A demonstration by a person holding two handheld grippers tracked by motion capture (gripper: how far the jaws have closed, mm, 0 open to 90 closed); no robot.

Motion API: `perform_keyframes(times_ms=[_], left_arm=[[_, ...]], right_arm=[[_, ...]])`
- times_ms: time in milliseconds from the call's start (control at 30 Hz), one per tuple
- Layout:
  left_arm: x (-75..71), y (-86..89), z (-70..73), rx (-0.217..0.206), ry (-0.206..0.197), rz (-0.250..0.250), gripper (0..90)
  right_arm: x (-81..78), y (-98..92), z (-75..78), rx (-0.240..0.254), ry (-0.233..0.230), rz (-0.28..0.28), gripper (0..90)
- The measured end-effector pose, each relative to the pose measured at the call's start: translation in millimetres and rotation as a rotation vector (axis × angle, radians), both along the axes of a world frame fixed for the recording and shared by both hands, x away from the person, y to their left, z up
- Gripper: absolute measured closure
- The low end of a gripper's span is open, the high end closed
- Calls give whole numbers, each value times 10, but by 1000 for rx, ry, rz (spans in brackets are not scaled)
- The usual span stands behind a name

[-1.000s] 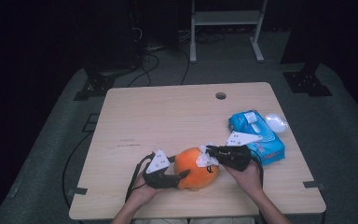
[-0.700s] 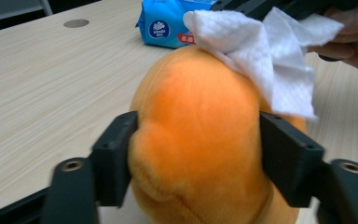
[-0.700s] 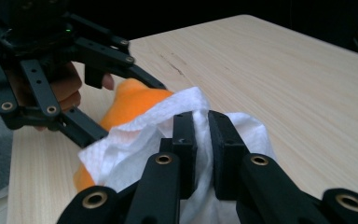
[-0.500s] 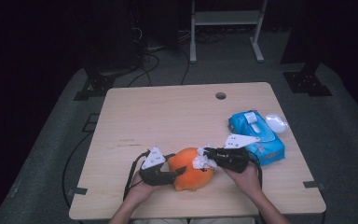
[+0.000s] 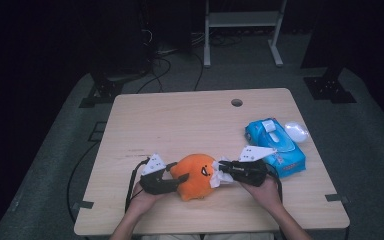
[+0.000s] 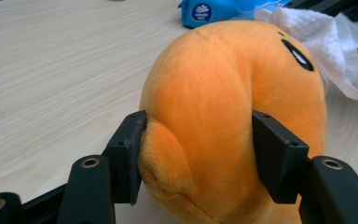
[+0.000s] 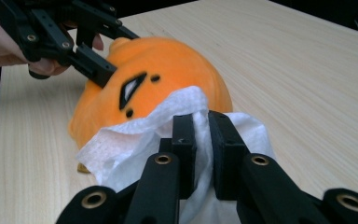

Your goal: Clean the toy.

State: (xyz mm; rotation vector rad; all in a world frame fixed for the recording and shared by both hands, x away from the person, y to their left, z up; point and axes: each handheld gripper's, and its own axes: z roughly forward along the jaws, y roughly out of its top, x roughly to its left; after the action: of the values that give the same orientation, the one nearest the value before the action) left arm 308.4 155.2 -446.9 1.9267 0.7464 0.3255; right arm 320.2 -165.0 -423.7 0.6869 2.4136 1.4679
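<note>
The round orange plush toy (image 5: 196,175) is seen near the wooden table's (image 5: 180,120) front edge, its black-drawn face turned toward the right gripper (image 5: 221,172). It is squeezed between the left gripper's (image 5: 182,178) jaws, which have just been closing. A white paper wipe (image 7: 135,135) is clamped by the right gripper against the face. A blue wipes packet (image 5: 275,146) lies just behind. The toy's underside is hidden.

A blue wipes pack (image 5: 276,148) lies on the wooden table (image 5: 180,125), a white oval object (image 5: 296,131) just beside it.
</note>
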Motion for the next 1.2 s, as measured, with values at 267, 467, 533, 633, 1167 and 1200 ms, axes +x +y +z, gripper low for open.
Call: perform_keyframes(times_ms=[267,467,533,633,1167,1200], left_arm=[[22,36,-13,5,6,23,413],[18,35,-12,8,2,26,413],[17,30,-12,6,3,27,413],[-15,-3,1,16,-25,16,412],[-236,-277,92,46,-154,-73,424],[-247,-289,98,54,-161,-78,424]], right_arm=[[-124,186,48,24,-27,89,807],[31,37,-86,32,45,6,808],[47,18,-99,61,68,6,808],[1,81,-43,75,44,29,808],[67,24,3,125,49,-27,807],[69,32,12,131,45,-24,807]])
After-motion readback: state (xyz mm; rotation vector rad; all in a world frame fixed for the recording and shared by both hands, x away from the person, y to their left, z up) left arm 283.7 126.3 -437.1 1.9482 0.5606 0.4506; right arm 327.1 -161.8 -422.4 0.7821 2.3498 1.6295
